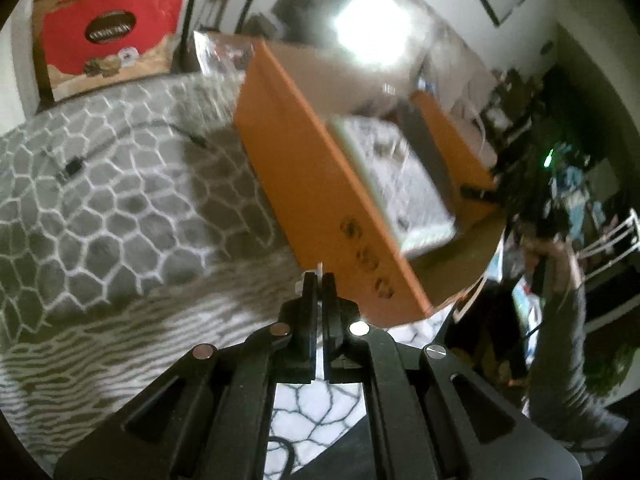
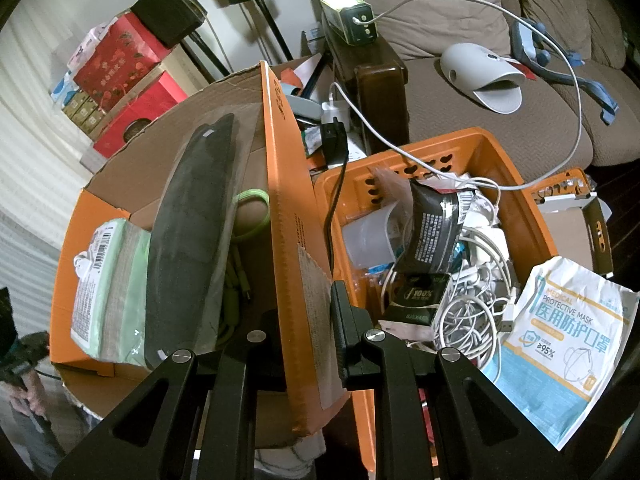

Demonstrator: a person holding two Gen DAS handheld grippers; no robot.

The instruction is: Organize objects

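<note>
Here the left wrist view is blurry, so the pack inside the orange cardboard box (image 1: 320, 184) is hard to make out. The left gripper (image 1: 319, 280) is squeezed tight, with a tiny white bit poking out between its tips; what it is I cannot tell. Only the right wrist view shows the right gripper (image 2: 310, 312) pinching the box's side wall. Beside the box sits an orange basket (image 2: 472, 148) of cables, with a bag (image 2: 568, 344) reading "PROTECTIVE MASK".

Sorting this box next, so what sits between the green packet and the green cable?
A long black pouch, between the green packet and green cable in the cardboard box; right wrist view.
</note>
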